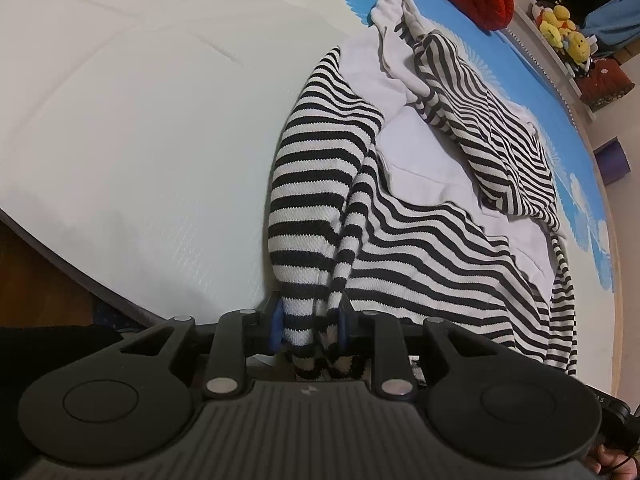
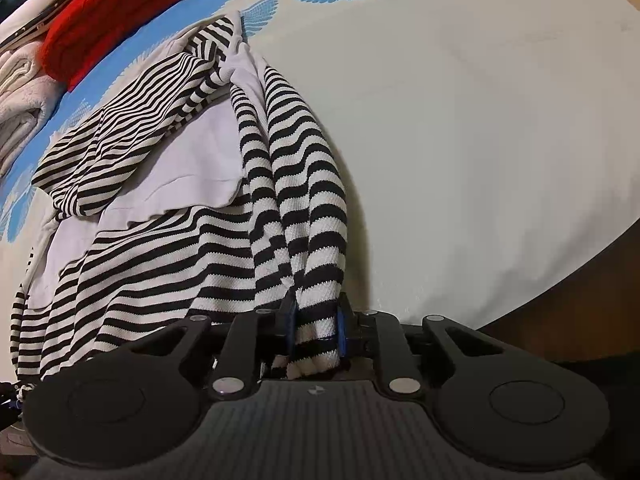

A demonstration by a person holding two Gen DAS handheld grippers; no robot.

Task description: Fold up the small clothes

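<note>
A black-and-white striped knit top (image 1: 320, 184) with white lining lies rumpled on the bed. My left gripper (image 1: 310, 326) is shut on a bunched striped edge of it near the bed's front edge. The same striped top (image 2: 168, 248) shows in the right wrist view, and my right gripper (image 2: 316, 330) is shut on another bunched striped edge. The cloth stretches away from both grippers toward the far side. A striped sleeve (image 1: 500, 128) lies folded across the white lining (image 1: 416, 148).
The white mattress (image 1: 140, 140) has a blue patterned cover (image 1: 520, 64) at the far side. A red knit garment (image 2: 112, 12) and folded white clothes (image 2: 20, 92) lie beyond the top. Yellow plush toys (image 1: 560, 28) sit on a shelf. The bed edge (image 2: 560, 292) is close.
</note>
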